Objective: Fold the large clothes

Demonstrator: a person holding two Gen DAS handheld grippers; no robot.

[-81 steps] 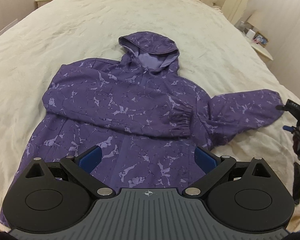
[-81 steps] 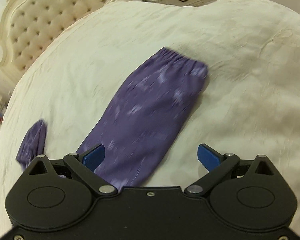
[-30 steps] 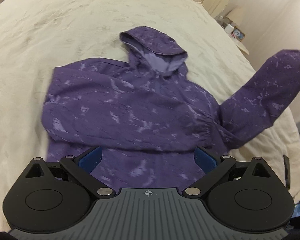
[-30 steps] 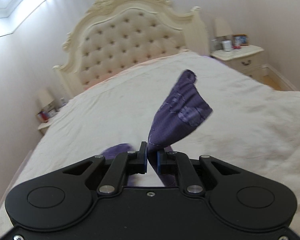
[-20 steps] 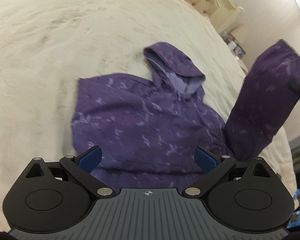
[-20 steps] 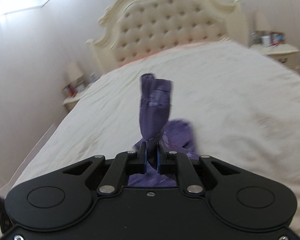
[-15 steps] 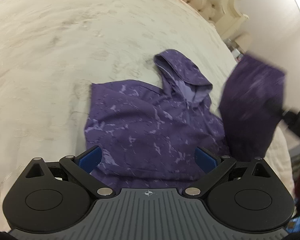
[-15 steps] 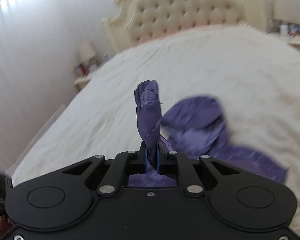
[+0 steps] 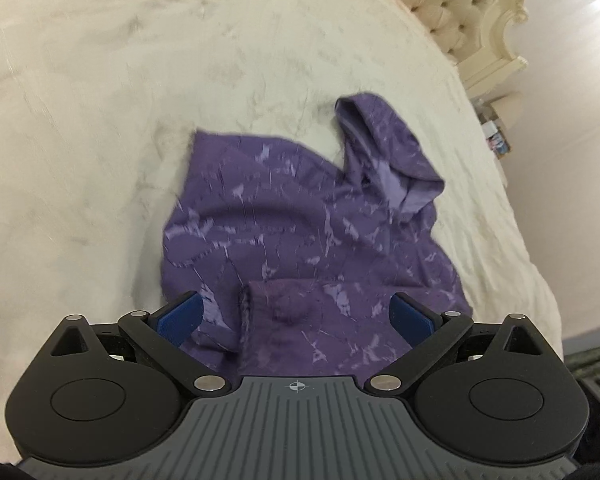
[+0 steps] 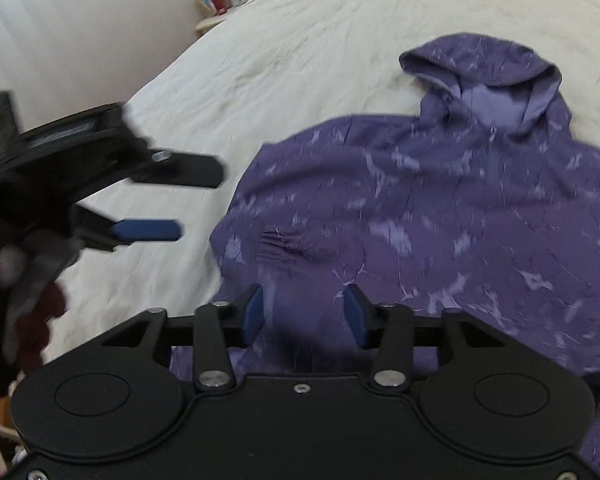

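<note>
Dropped from its earlier raised position, the sleeve (image 9: 288, 304) is now lying across the purple hooded jacket (image 10: 440, 208) on the bed (image 9: 100, 120), just ahead of both tools. Right gripper (image 10: 304, 314) has just been opening, nothing pinched. Only its view is showing the left gripper (image 9: 296, 316) from outside, gaping empty.

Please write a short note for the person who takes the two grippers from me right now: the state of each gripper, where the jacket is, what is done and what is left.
Left gripper: open, holding nothing, above the jacket's lower part.
Right gripper: its jaws have just been opening; the pads no longer press on the fabric.
Purple hooded jacket: front up on the cream bedspread, hood toward the headboard.
Done: both sleeves are across the body; one elastic cuff lies between the left gripper's fingers.
Left: folding the body and the hood, probably after smoothing the sleeves.
</note>
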